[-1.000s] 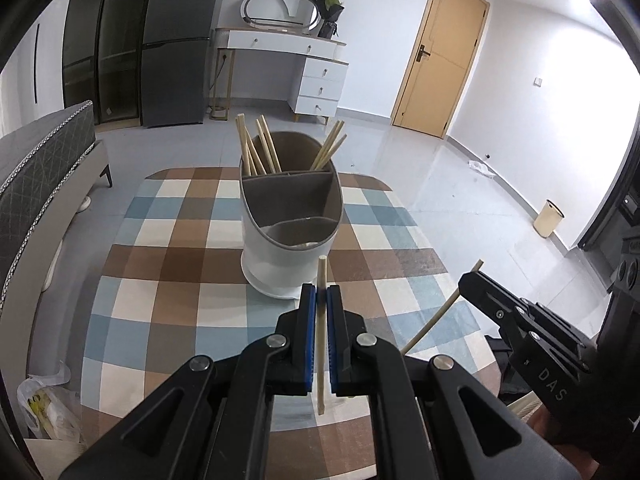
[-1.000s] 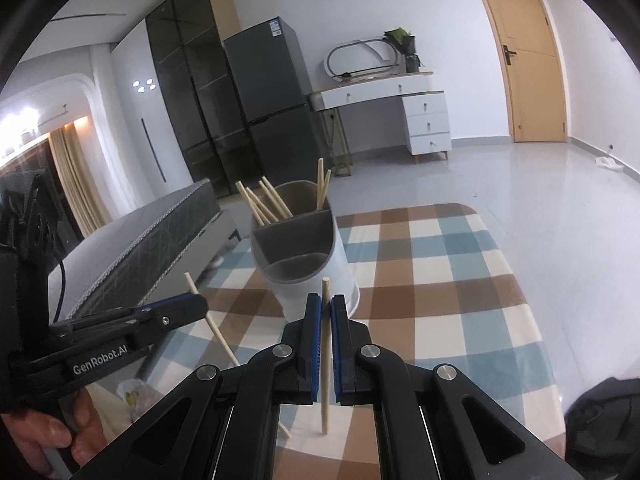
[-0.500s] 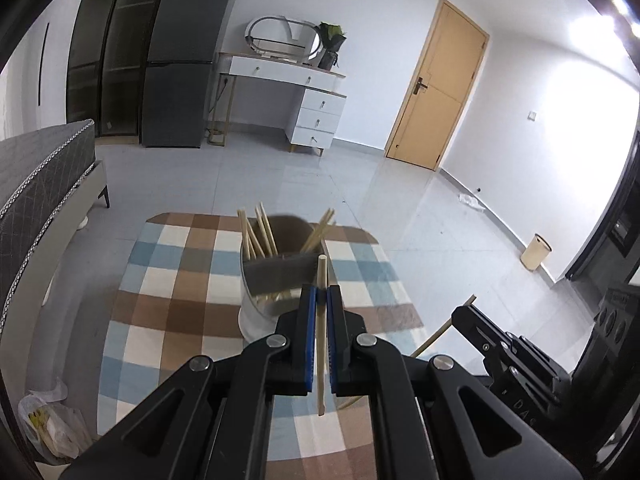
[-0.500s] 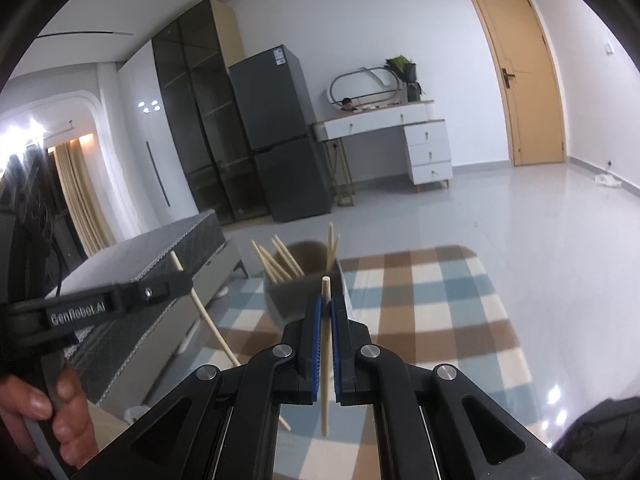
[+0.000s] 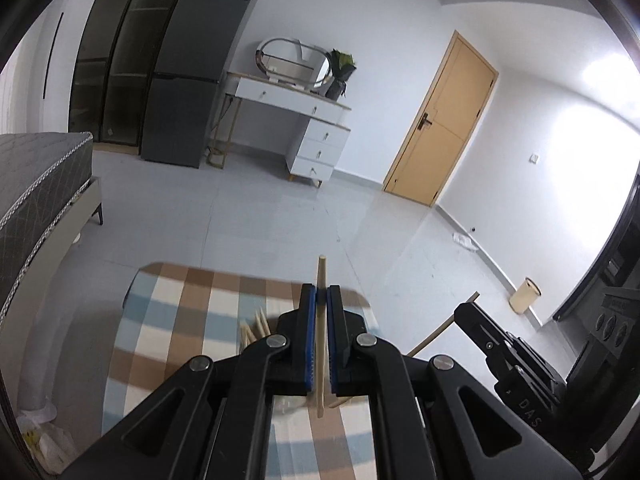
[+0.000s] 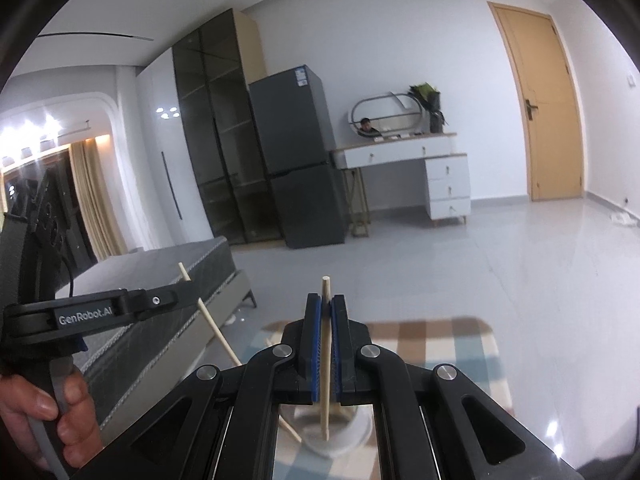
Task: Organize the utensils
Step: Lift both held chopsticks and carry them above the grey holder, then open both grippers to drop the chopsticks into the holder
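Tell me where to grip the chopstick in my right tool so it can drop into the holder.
On its upper shaft, pads from either side, as the right tool holds the chopstick now. It is thin and near upright, so that pinch leaves the lower end free above the holder.

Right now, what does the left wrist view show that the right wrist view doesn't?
Left wrist only: the right gripper from the side, and a bin by the wall.

Right wrist only: the left gripper from the side, the hand holding it, and the holder's white base.

Both: each gripper shut on a chopstick, the checked table, the fridge, the door.
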A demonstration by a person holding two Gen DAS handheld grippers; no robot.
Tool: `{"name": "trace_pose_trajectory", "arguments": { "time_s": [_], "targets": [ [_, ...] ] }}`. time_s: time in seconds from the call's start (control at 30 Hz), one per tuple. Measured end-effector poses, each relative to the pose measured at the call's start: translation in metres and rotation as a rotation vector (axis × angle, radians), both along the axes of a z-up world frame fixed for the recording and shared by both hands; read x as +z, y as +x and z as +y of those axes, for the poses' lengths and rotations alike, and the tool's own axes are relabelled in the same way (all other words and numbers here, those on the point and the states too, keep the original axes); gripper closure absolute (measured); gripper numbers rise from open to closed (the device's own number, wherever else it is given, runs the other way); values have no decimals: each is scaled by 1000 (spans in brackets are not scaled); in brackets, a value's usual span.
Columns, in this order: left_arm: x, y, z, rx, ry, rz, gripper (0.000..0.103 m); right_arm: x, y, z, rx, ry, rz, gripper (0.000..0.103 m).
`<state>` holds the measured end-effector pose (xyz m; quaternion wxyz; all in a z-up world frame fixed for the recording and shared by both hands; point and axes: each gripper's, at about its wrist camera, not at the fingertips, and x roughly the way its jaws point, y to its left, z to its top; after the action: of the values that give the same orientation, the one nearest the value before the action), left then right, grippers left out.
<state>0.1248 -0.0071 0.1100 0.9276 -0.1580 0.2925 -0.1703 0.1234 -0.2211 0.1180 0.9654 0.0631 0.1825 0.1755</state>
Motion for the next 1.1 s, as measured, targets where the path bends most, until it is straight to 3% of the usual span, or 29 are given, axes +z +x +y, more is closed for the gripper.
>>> {"name": "trace_pose_trajectory", "arguments": {
  "time_s": [0.3, 0.57, 0.87, 1.1],
  "targets": [
    [-9, 47, 12, 47, -8, -8, 102, 13, 53, 26, 53, -31, -39, 99],
    [-39, 68, 21, 90, -21, 31, 102, -18, 84, 46, 80, -78, -1, 99],
    [-62, 69, 16, 74, -25, 76, 102, -44, 98, 52, 110, -144, 46, 99],
    [-64, 71, 15, 50, -26, 109, 102, -61, 103, 54, 139, -168, 94, 96]
  ]
}}
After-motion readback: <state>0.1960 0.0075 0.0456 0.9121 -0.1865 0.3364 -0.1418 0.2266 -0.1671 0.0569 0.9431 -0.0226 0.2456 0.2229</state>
